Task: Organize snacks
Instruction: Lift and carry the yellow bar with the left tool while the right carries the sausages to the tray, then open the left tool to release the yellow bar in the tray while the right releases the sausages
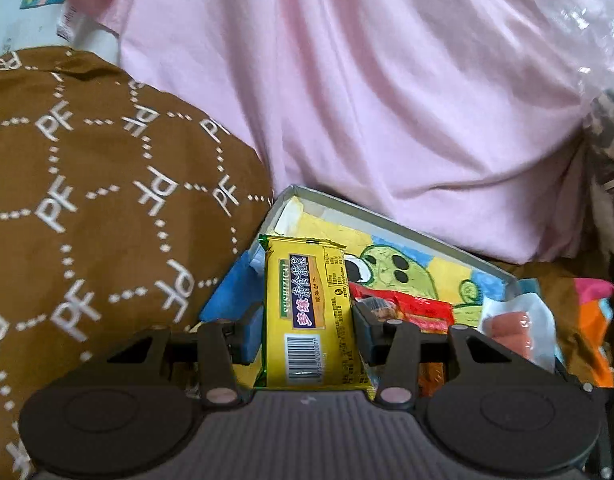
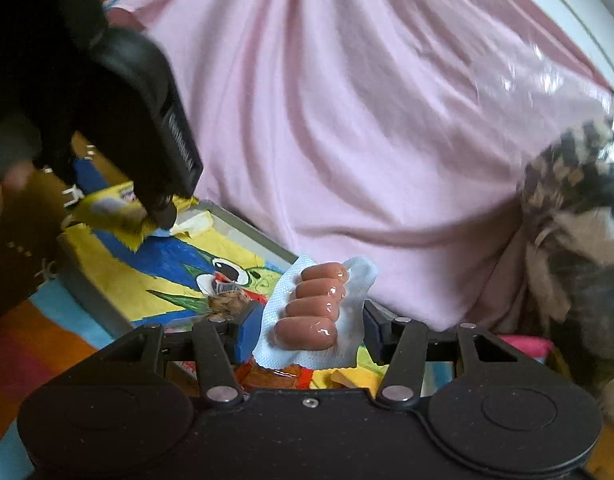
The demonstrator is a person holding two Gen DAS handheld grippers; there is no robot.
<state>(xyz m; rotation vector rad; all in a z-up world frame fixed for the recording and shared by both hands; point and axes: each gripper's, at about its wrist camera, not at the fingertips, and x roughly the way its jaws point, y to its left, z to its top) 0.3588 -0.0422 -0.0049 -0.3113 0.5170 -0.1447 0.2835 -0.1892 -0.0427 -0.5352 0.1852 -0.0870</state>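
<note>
A yellow biscuit packet (image 1: 307, 300) stands upright between the fingers of my left gripper (image 1: 307, 332), which is shut on it, over the left end of an open tray-like box (image 1: 387, 220) lined with a cartoon drawing. A red snack packet (image 1: 411, 304) lies inside the box. My right gripper (image 2: 311, 332) is shut on a clear pack of small sausages (image 2: 315, 304), held above the box's near right part (image 2: 251, 236). The sausage pack (image 1: 511, 328) also shows at the right of the left wrist view. The left gripper (image 2: 163, 208) with its yellow packet (image 2: 107, 204) shows at the upper left of the right wrist view.
A pink cloth (image 1: 387, 100) rises just behind the box. A brown cushion printed with "PF" (image 1: 87, 200) presses against the box's left side. A fluffy patterned fabric (image 2: 567, 200) sits to the right. The box rests on a colourful striped mat (image 2: 35, 344).
</note>
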